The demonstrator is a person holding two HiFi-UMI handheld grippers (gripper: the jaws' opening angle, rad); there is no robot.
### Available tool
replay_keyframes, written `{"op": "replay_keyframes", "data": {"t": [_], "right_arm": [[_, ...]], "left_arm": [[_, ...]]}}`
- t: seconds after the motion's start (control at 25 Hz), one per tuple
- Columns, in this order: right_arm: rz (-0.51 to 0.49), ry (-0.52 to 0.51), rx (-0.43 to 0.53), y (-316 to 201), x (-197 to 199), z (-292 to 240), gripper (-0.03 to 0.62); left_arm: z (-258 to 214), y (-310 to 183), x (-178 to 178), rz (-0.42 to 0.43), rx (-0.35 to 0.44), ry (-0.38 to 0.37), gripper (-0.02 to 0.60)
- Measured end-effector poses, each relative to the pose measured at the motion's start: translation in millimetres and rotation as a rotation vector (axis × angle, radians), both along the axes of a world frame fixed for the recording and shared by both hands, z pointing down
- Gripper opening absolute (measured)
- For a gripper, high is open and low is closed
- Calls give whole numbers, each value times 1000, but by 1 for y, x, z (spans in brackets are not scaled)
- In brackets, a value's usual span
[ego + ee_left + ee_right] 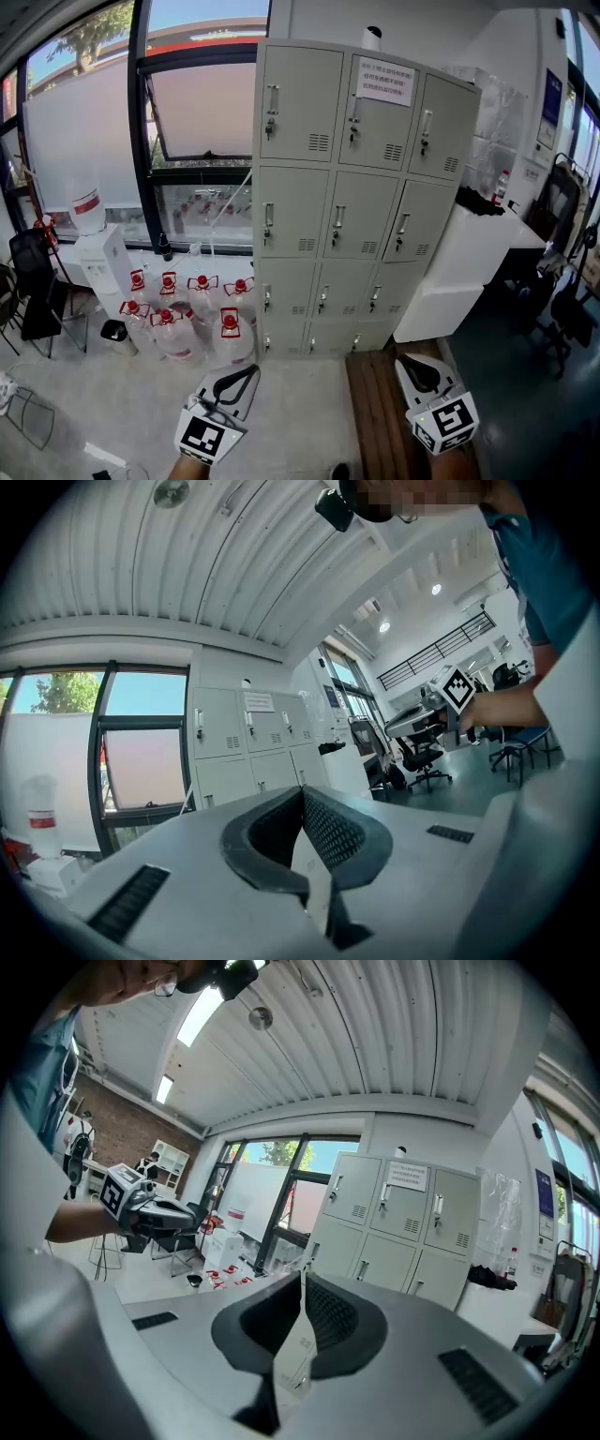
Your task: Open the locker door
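The grey locker (309,202) stands at 12 o'clock in the head view, all its doors shut, with a paper notice (384,82) on the top middle door. The left gripper (246,377) sits at 7 o'clock and the right gripper (417,370) at 5 o'clock, both well apart from the locker. Each gripper's own view shows its jaws pressed together on nothing. Red-capped water jugs (178,328) cluster at the locker's 8 o'clock, and a wooden bench (380,412) lies at its 6 o'clock
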State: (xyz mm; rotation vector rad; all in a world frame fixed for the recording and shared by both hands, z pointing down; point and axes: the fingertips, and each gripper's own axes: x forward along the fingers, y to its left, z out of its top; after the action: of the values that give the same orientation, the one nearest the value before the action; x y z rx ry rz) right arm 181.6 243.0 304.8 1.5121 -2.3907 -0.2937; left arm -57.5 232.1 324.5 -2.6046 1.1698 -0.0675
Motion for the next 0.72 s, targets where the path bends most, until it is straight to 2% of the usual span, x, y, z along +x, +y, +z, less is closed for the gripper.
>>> {"op": "replay_keyframes", "data": {"t": [0.4,0.72], "right_arm": [[-109,-59,15,-69,-2,-3,38],[-194,-76,-5,-153,21,1,38]], "left_arm": [[6,-39,-2,-98,-16,-43,17],[12,-99,24,-180,-47,-66,17]]}}
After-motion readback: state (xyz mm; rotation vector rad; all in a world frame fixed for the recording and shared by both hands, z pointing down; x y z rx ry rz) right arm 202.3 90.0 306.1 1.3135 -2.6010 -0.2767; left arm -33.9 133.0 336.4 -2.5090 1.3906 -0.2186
